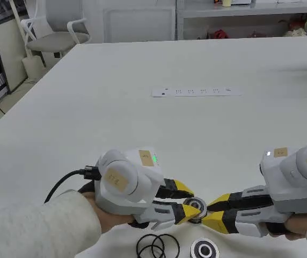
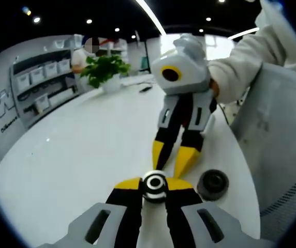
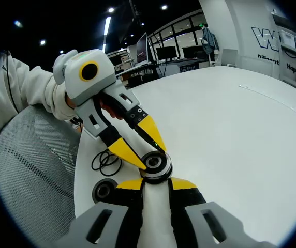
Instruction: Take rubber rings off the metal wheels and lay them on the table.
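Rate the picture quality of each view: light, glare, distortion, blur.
Head view: even, soft light, faint shadows, white table nearly washed out. Left gripper view: fisheye bends the table edge, ceiling lights flare, the gripped wheel looks slightly soft. Right gripper view: same bending, dark ceiling with small bright lights, wheel sharper.

Shiny metal wheel [image 1: 195, 206], matt black rubber rings [image 1: 154, 246], smooth white table [image 1: 143, 123]
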Tool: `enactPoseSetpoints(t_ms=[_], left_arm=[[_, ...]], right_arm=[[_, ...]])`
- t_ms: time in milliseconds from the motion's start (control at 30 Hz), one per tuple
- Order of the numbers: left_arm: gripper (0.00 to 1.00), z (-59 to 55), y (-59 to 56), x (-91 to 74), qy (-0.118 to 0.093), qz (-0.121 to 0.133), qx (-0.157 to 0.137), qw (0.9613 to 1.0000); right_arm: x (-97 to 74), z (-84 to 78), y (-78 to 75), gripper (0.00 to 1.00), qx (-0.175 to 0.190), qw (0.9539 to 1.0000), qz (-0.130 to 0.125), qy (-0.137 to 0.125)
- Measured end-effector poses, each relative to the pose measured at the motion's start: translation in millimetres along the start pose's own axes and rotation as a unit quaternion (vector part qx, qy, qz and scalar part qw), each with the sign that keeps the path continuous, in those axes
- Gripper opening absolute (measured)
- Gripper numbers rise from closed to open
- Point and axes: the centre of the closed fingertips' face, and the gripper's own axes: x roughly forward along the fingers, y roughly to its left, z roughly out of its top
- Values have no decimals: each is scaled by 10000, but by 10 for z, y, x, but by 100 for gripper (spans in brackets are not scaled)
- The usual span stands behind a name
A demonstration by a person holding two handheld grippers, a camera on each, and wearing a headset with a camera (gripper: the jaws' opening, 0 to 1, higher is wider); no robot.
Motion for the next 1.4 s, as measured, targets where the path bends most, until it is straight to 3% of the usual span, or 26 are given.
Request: enactPoseSetpoints(t_ms=[133,333,867,1400], left_arm=[[13,-4,-27,2,-17,-60,-38,10000],[13,-2,-25,3,-35,-56,-51,10000],[13,-1,-28,1,-93,-43,-128,9999],[13,-4,-29,0,-135,-19,-72,9999]], right_arm=[[5,-1,-8,14,0,10000,-6,-1],[9,-14,-31,11,-174,9998,-63,40],[-7,-2,-62,1,-200,9996,-179,16],[-48,9,-99,0,676,9974,-177,-171]])
